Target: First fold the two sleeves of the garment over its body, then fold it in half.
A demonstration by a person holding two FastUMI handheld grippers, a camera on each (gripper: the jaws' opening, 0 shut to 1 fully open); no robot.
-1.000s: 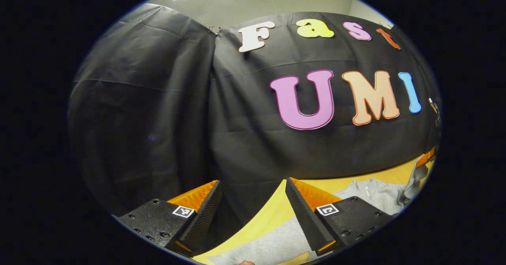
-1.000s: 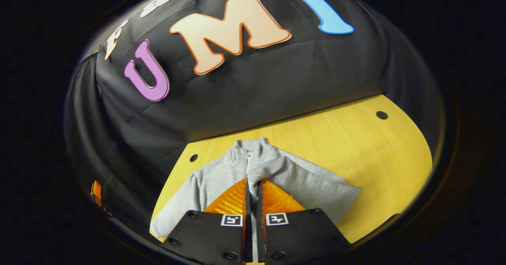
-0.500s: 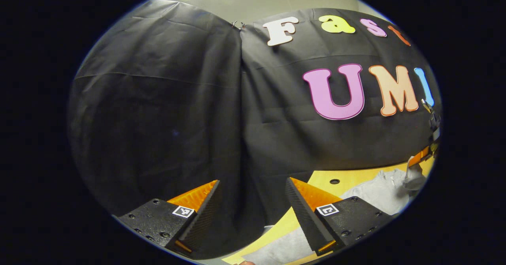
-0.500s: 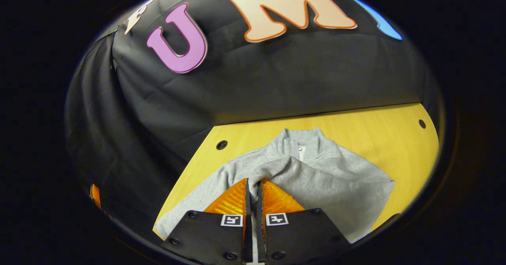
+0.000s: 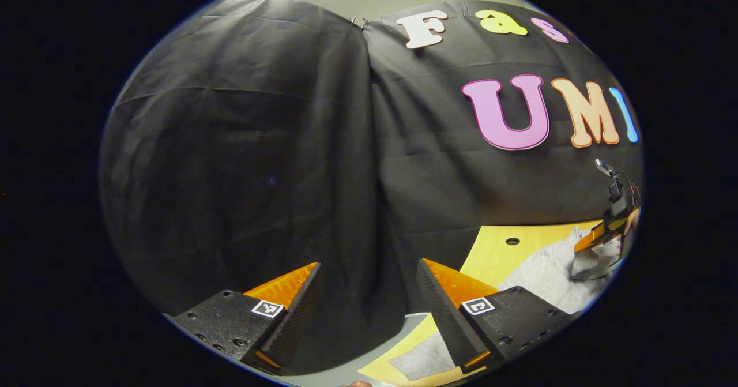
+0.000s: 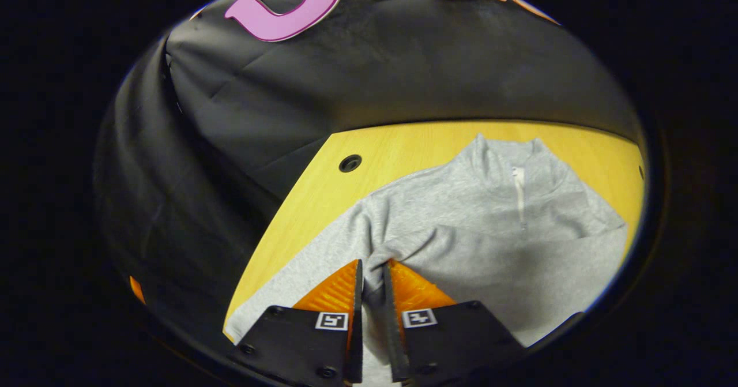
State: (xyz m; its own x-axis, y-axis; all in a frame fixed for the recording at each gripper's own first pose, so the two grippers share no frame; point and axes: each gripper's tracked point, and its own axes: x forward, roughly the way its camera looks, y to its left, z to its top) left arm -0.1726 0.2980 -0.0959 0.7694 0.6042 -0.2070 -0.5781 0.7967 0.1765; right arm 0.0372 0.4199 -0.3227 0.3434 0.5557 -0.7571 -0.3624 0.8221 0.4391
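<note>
The right gripper (image 6: 371, 271) pinches the soft, floppy grey garment's (image 6: 490, 225) sleeve at six o'clock; the left gripper (image 5: 369, 280) hangs spread, empty.

The right gripper (image 6: 371, 271) covers the cuff it pinches, and the sweatshirt's (image 6: 490, 231) hem runs off-frame.

Yellow wooden table (image 6: 438, 145) (round holes), grey floor (image 5: 351, 357)
</note>
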